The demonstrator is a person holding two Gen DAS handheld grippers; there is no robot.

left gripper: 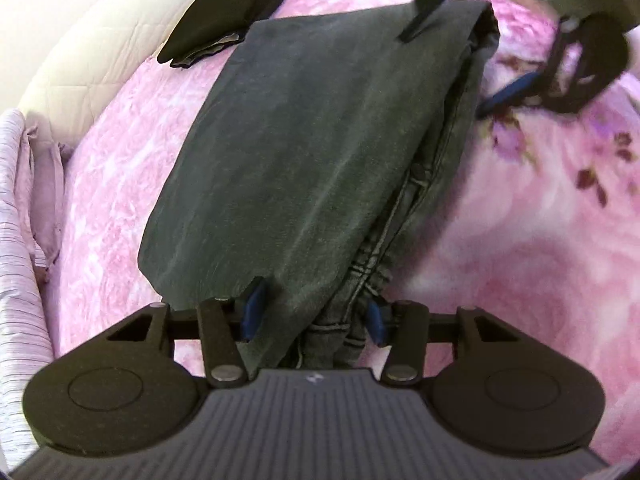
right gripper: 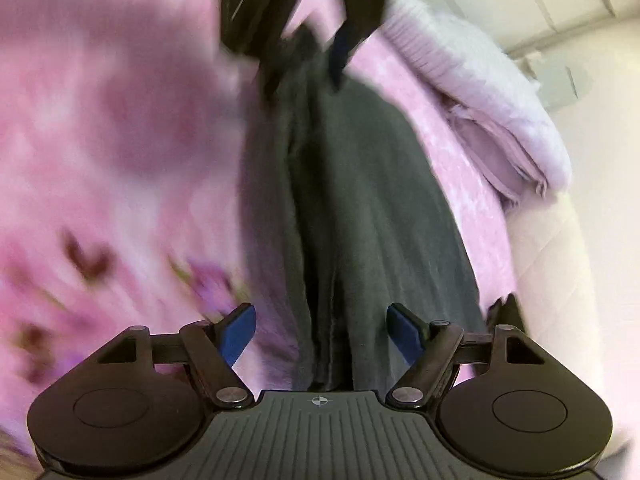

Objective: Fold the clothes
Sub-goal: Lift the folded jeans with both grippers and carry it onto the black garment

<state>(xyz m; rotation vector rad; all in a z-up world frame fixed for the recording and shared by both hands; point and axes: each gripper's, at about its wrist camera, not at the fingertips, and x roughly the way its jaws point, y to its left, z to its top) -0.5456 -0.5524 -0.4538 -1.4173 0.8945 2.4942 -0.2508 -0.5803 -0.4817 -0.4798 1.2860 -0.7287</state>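
Left gripper (left gripper: 314,312) jaws apart, straddling jeans' (left gripper: 304,152) gathered end — likely lining up a grab; right gripper (right gripper: 322,334) apart over the far end.

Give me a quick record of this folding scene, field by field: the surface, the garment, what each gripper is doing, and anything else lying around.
surface: pink flowered bedspread
garment: dark grey jeans, folded lengthwise, lying flat
left gripper: fingers either side of the near end of the jeans, not pressed together
right gripper: open, above the jeans' other end; picture blurred
other clothing: black garment beyond the jeans
bedding: lilac pillows at the bed's edge
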